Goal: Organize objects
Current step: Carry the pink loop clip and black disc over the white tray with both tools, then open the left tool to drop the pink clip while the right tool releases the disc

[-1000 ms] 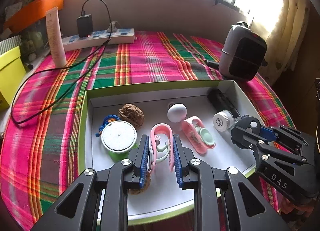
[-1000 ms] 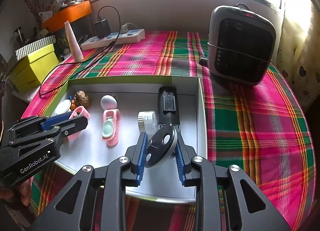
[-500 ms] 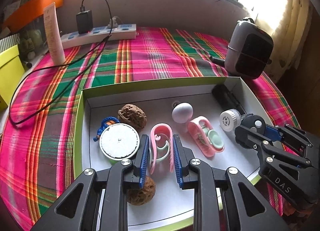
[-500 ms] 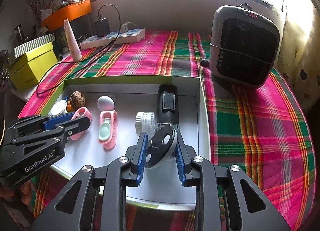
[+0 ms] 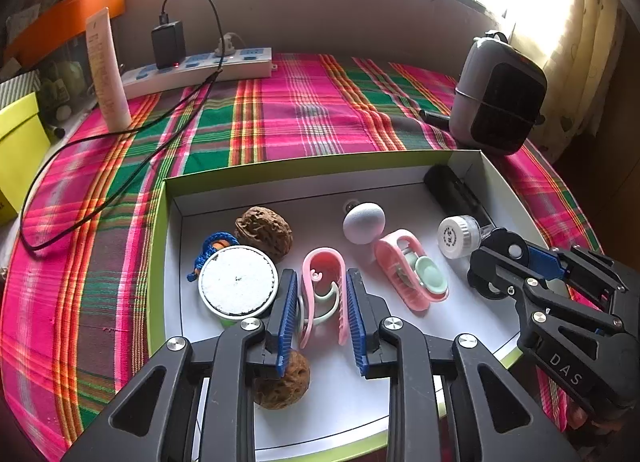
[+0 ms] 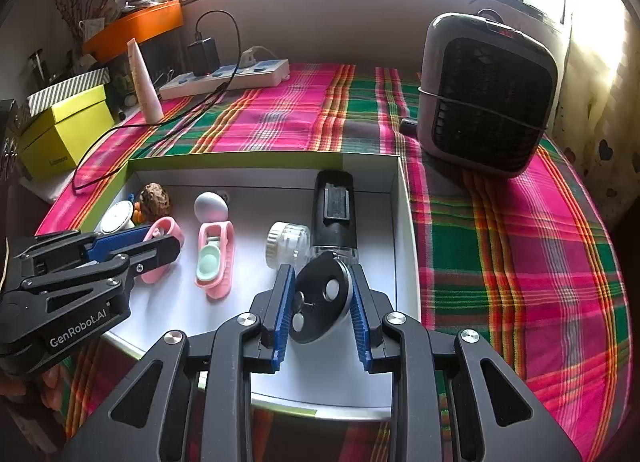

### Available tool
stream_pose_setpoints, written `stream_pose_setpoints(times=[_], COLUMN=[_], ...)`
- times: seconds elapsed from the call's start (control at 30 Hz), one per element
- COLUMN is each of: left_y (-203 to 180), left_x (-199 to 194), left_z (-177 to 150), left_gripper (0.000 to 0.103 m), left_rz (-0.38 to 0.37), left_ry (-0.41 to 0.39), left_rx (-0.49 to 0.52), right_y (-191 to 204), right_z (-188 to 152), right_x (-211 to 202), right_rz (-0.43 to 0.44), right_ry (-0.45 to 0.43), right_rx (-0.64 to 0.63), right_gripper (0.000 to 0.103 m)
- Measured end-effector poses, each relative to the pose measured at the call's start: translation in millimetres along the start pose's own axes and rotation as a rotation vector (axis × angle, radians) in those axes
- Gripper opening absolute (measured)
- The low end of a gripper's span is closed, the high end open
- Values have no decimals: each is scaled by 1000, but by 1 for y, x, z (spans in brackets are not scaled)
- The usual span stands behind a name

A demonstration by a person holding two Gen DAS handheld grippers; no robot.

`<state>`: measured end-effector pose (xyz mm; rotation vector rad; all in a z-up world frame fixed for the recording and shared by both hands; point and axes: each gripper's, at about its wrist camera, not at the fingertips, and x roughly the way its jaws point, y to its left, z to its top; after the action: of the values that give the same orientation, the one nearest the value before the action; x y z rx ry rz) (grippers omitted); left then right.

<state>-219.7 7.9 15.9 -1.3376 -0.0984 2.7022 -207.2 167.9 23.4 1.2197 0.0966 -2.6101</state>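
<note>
Since a second ago both grippers have drawn back slightly, grips unchanged. Plaid tablecloth (image 5: 304, 117): carries all. Grey fan heater (image 6: 486, 93): outside the tray's far right corner. White tray (image 5: 400, 177): holds the smaller items. Left gripper (image 5: 322, 314): clamped on pink clip (image 5: 324, 278) inside the tray, white round lid (image 5: 238, 286) crowding its left finger, walnut (image 5: 284, 382) beneath. Right gripper (image 6: 322, 308): clamped on black disc (image 6: 320, 298), clear jar (image 6: 288, 244) and black device (image 6: 334, 209) just ahead.
</note>
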Motion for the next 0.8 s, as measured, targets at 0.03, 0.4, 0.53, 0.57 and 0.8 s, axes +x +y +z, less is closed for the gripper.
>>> stream_pose_setpoints(times=[0.03,0.4,0.53,0.57,0.8], left_y=[0,1,1,1,0], left_x=[0,0,-1,-2,-13], left_z=[0,0,-1,-1,-2], left_gripper=[23,33,34,34,37], left_rz=[-1,13,25,30,36], left_ry=[0,0,-2,-5,-29], left_rx=[0,-6,-8,-7,-7], right_y=[0,2,2,2,4], right_z=[0,-1,-1,-1,-1], right_x=[0,-1,-3,-3,-10], right_rz=[0,3,14,15,10], right_ry=[0,-1,-6,-8,-21], right_rx=[0,-11,-7,-9,1], right_gripper=[28,37,42,43,45])
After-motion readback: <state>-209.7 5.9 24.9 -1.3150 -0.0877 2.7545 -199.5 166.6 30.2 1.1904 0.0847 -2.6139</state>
